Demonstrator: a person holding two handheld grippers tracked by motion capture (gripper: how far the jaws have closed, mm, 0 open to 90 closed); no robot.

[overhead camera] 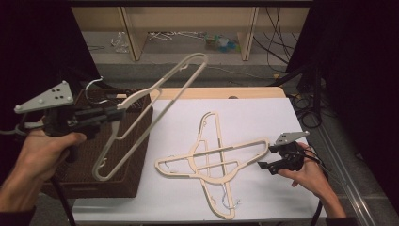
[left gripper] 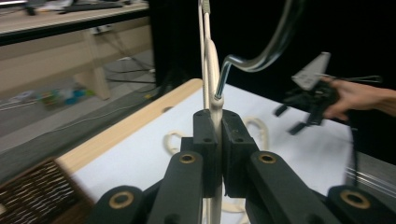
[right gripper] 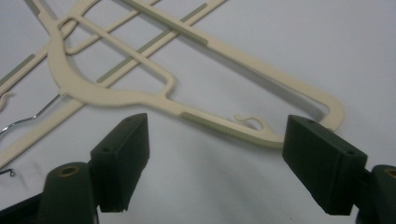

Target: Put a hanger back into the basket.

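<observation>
My left gripper (overhead camera: 115, 113) is shut on the neck of a cream plastic hanger (overhead camera: 139, 95) and holds it tilted in the air above a brown wicker basket (overhead camera: 84, 181). In the left gripper view the jaws pinch the hanger (left gripper: 215, 116) just below its metal hook (left gripper: 261, 60). Two more cream hangers lie crossed on the white sheet, one roughly crosswise (overhead camera: 244, 145) and one pointing away from me (overhead camera: 209, 122). My right gripper (overhead camera: 268, 157) is open low beside the crosswise hanger's right end. That end (right gripper: 261, 135) lies between its spread jaws (right gripper: 217, 154), untouched.
The basket takes up the table's left side. The white sheet (overhead camera: 263, 117) covers the rest, with a wooden table edge (overhead camera: 221, 92) at the back. Beyond it are shelf legs (overhead camera: 134, 37), clutter on the floor and cables (overhead camera: 306, 103) at the right.
</observation>
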